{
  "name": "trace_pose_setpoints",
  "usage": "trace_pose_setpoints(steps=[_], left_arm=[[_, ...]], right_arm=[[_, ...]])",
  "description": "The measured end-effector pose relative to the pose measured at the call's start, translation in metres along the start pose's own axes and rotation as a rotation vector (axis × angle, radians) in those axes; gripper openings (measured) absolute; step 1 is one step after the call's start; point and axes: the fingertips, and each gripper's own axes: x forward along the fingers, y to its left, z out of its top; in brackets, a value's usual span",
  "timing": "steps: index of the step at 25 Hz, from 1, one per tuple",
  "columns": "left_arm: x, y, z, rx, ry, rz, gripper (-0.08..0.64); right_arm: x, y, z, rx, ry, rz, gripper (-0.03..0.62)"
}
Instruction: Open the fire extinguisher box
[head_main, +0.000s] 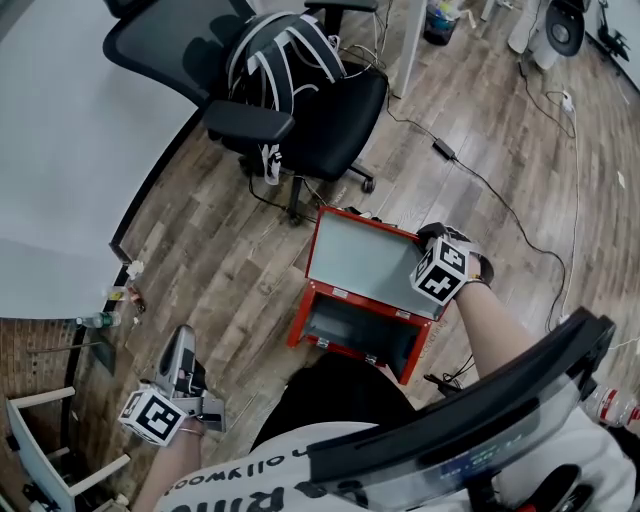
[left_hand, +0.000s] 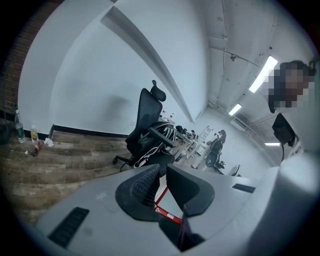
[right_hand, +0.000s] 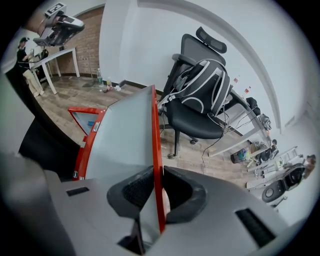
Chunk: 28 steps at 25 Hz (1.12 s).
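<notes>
The red fire extinguisher box (head_main: 352, 333) lies on the wood floor in front of my knees, its dark inside showing. Its lid (head_main: 365, 262) stands raised, grey inner face toward me. My right gripper (head_main: 426, 240) is shut on the lid's right edge. In the right gripper view the lid's thin red rim (right_hand: 155, 135) runs between the pads of the right gripper (right_hand: 157, 174), with the grey panel (right_hand: 122, 135) to the left. My left gripper (head_main: 183, 345) hangs at the lower left, well away from the box. Its jaws (left_hand: 163, 169) stand almost together with nothing between them.
A black office chair with a black-and-white backpack (head_main: 295, 85) stands just behind the box. A cable (head_main: 505, 205) with a power adapter (head_main: 443, 150) runs across the floor at right. Bottles (head_main: 100, 320) sit by the white wall at left, beside a white frame (head_main: 40, 440).
</notes>
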Motion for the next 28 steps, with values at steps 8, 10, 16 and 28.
trace_pose_setpoints(steps=[8, 10, 16, 28], left_arm=[[-0.003, -0.001, -0.002, -0.003, -0.004, 0.014, 0.042], [-0.004, -0.001, -0.001, 0.002, -0.007, 0.017, 0.042], [-0.009, -0.003, 0.003, 0.009, -0.015, 0.028, 0.043], [-0.015, -0.012, 0.003, 0.015, -0.042, 0.015, 0.043]], right_arm=[[0.002, 0.001, 0.001, -0.022, -0.011, -0.009, 0.061], [0.002, 0.002, 0.001, -0.012, -0.024, -0.022, 0.060], [0.000, 0.001, -0.001, 0.088, -0.050, 0.018, 0.061], [-0.014, 0.002, 0.002, 0.130, -0.082, 0.058, 0.137]])
